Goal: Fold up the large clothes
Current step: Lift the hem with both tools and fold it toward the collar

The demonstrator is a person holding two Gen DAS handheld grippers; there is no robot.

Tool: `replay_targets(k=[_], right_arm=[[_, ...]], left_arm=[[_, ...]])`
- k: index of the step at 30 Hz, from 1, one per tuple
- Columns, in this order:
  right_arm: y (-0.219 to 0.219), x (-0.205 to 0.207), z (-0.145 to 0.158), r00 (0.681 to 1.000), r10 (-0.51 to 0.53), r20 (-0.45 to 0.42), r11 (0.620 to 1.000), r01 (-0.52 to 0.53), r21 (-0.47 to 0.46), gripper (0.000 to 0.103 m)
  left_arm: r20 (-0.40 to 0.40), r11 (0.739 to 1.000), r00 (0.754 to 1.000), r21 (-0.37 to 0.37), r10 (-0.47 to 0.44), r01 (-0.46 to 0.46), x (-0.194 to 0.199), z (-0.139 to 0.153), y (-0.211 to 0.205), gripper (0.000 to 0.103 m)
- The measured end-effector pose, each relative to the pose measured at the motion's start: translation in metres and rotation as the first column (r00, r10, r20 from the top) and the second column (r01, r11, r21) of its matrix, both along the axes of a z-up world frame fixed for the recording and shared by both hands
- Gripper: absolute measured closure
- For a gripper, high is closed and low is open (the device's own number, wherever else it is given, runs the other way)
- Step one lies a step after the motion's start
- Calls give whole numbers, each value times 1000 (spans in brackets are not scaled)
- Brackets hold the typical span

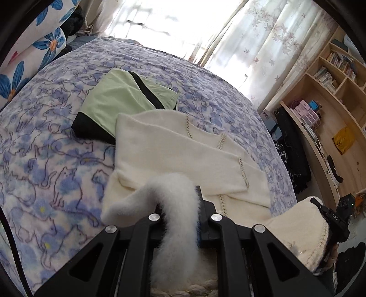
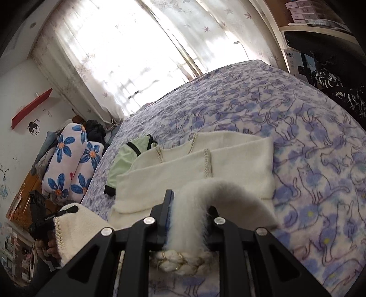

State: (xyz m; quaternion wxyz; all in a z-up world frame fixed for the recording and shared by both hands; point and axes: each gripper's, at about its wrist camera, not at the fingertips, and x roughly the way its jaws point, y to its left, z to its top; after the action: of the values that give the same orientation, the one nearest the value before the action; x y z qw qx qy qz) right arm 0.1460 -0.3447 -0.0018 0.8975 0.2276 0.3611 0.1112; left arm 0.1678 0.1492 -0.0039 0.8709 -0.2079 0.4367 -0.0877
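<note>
- My left gripper [image 1: 180, 205] and right gripper [image 2: 189, 205] each pinch the cream sweater's [image 1: 173, 146] fluffy edge; the rest lies on the bed [image 1: 45, 141].
- A green garment [image 1: 119, 96] lies just behind.
- Only the left view shows bookshelves [image 1: 329, 91]; only the right shows flowered pillows [image 2: 68, 160].

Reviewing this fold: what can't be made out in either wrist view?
- Left wrist view: the cream sweater hem in the left gripper; white fuzz covers the jaws.
- Right wrist view: the right gripper likewise, under fuzz.
- Green garment: half hidden behind the sweater.
- Window: washed out by glare.
- Shelf books: too small to read.
</note>
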Motion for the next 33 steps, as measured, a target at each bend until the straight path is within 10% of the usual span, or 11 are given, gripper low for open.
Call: replay_targets(k=[9,16,26,33], right_arm=[[-25,121,-31,989,-129,-69,991,127,-30,86],[-29,190,-109,937,-191,-294,981,187,-41,79],[-44,192,-112,959,-98,-266,983,134,122,21],[-38,186,-94,980,-47,-195,987,75,139,8]], left_arm=[[-83,991,994,119,74,-64,114,-38,12,93],[-215,973,971,221,109,-60,181,-107,4,84],[-370,997,927,61,57,-37,208,-123,31,78],[-399,991,917,128,18,36,212,-106,12,76]])
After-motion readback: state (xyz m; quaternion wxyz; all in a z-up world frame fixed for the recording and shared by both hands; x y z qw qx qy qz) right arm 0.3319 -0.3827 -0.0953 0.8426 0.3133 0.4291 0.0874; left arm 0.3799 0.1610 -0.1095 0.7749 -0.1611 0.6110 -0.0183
